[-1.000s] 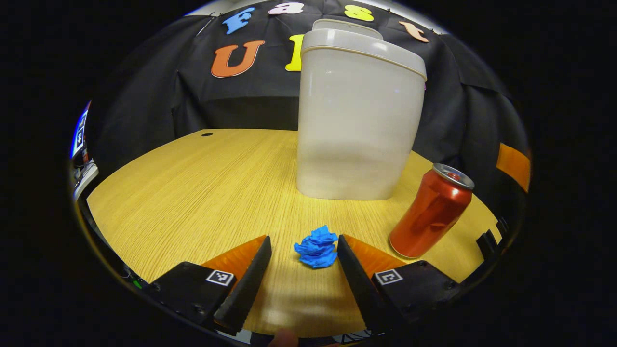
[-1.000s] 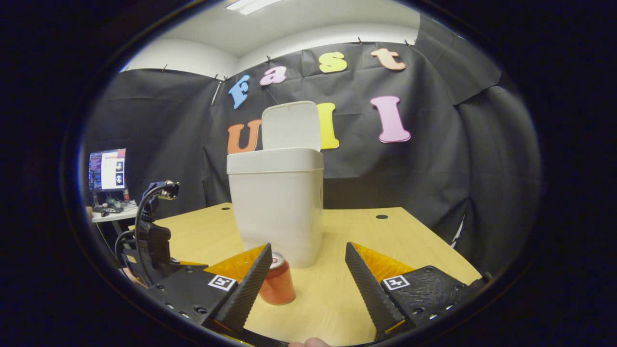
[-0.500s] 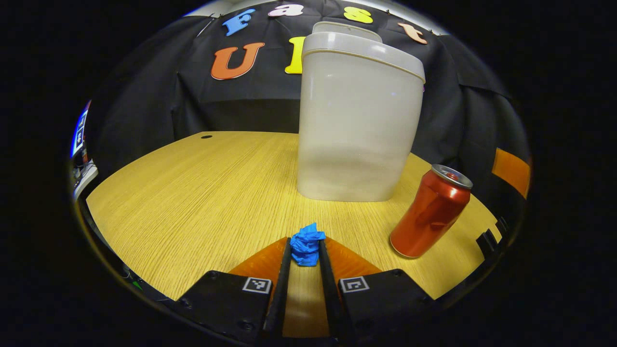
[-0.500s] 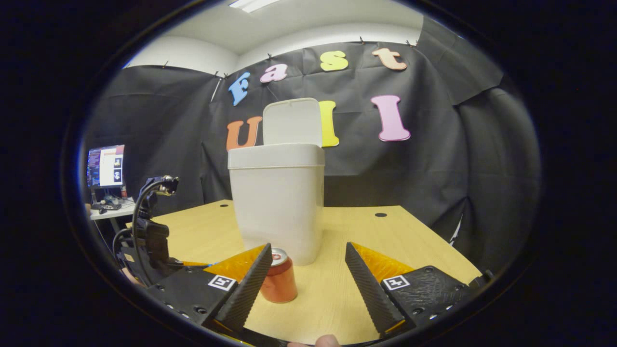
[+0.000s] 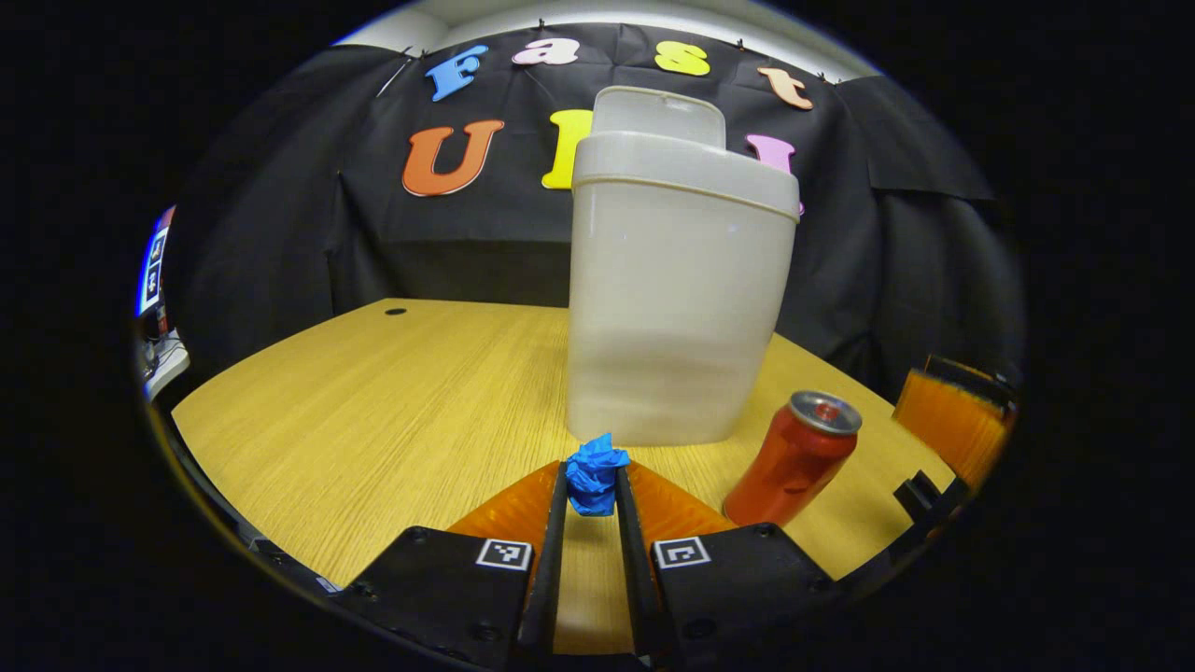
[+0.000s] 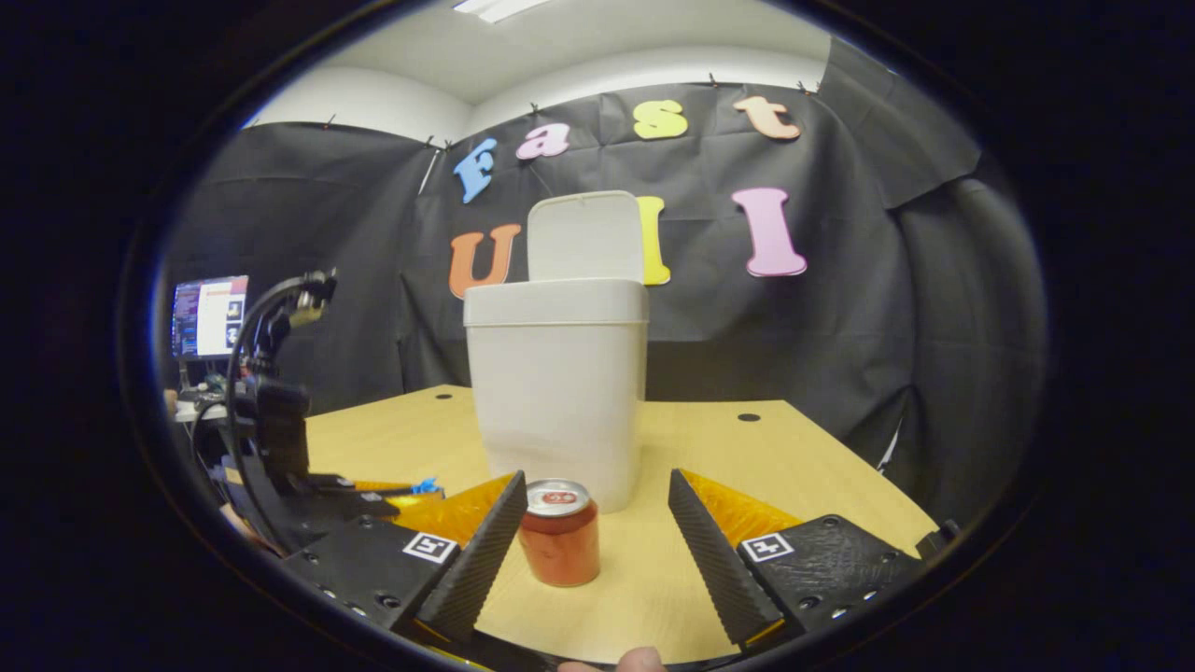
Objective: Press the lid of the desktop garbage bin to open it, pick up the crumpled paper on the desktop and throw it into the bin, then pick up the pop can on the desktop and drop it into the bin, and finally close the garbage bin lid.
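Observation:
The white garbage bin (image 5: 677, 299) (image 6: 557, 392) stands on the wooden desk, its lid (image 6: 583, 236) flipped up at the back. My left gripper (image 5: 590, 485) is shut on the blue crumpled paper (image 5: 594, 474), held just above the desk in front of the bin. A red pop can (image 5: 794, 457) (image 6: 560, 532) stands upright to the right of the paper. My right gripper (image 6: 590, 532) is open, and the can stands just ahead of its left finger. The left gripper (image 6: 373, 485) and a bit of blue paper (image 6: 428, 485) appear at the left of the right gripper view.
The wooden desk (image 5: 392, 401) has open surface left of the bin and cable holes (image 6: 748, 417) near its back. A monitor (image 6: 207, 317) sits on a side table at far left. The right gripper's finger (image 5: 952, 411) shows at the right edge of the left gripper view.
My left gripper closed on the blue paper and has lifted it slightly. The right gripper drifted left a little, so the can now sits more between its fingers.

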The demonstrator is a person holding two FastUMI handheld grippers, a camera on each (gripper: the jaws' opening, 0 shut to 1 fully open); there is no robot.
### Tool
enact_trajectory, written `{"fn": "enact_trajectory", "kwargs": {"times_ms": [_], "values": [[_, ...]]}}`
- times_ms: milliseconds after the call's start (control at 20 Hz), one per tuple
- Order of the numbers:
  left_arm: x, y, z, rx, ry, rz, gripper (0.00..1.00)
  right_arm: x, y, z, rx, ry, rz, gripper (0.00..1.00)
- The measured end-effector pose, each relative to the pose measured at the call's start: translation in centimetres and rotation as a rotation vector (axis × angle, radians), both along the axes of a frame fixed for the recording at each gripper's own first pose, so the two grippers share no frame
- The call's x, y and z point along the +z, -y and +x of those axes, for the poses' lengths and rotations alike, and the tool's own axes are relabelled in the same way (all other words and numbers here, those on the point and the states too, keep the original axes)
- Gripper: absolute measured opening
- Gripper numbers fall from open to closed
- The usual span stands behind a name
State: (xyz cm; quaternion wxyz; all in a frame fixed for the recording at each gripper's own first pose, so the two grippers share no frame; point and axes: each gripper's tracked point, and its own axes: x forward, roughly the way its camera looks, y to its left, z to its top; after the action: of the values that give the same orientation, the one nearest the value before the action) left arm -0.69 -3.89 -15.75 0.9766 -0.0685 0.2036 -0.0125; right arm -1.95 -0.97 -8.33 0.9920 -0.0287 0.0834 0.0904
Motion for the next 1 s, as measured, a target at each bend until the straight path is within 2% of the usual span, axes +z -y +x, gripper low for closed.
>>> {"fn": "enact_trajectory", "kwargs": {"times_ms": [200, 450, 1000], "values": [[6.1, -1.6, 1.5, 0.031, 0.151, 0.042, 0.33, -1.7, -0.9, 0.0, -0.001, -0.036, -0.003, 0.95], [10.5, -1.9, 1.6, 0.043, 0.271, 0.057, 0.33, -4.6, -1.8, 0.7, -0.017, -0.094, -0.015, 0.95], [10.1, -1.7, 1.1, 0.006, 0.271, 0.043, 0.33, -10.8, -2.4, 3.2, -0.072, -0.261, -0.003, 0.95]]}}
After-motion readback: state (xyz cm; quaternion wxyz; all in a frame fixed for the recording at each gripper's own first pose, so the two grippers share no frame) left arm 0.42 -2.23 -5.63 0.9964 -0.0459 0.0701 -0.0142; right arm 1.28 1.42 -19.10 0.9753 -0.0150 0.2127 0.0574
